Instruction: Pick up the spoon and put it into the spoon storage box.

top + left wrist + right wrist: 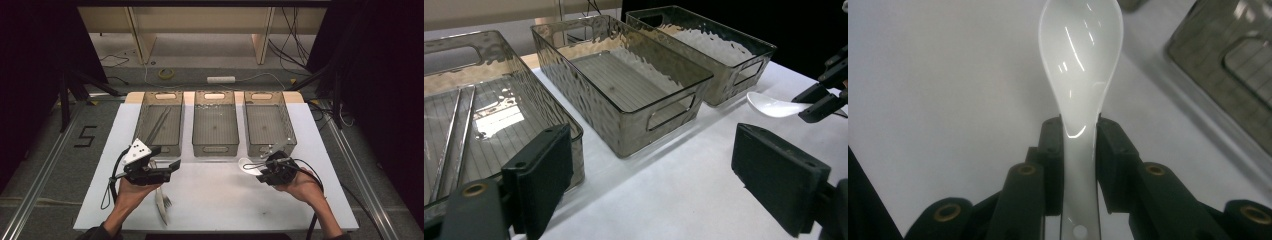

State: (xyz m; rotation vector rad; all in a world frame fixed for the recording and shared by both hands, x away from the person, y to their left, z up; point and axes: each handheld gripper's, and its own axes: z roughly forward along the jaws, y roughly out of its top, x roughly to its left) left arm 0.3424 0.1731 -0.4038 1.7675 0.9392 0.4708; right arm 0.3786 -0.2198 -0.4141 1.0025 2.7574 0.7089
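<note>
White and glossy, the spoon (1081, 65) sat clamped by its handle in the right tool (1079, 131), pads pressed on either side and the bowl jutting out ahead of the jaws. In the high view that right tool (267, 167) hung just in front of the right-hand bin (268, 122), with the spoon's bowl (246, 164) lifted a little off the table (215, 200). The pick-up looked done; what seemed left was to carry the spoon over a bin's wall and let it go.

The left tool (167, 167) stood with its jaws wide apart and nothing between them, idle in front of the left bin (160, 122). In the left gripper view, thin metal rods that looked like chopsticks (451, 132) lay inside that bin (484, 125), so part of the sorting seemed already finished. The middle bin (624, 90) beyond the left tool and the far bin (704, 55) both appeared bare.

A fork (162, 200) lay on the table just below the left tool, not yet put away. So, judging by this, one kind of cutlery was binned, one was in the grip, and one waited
</note>
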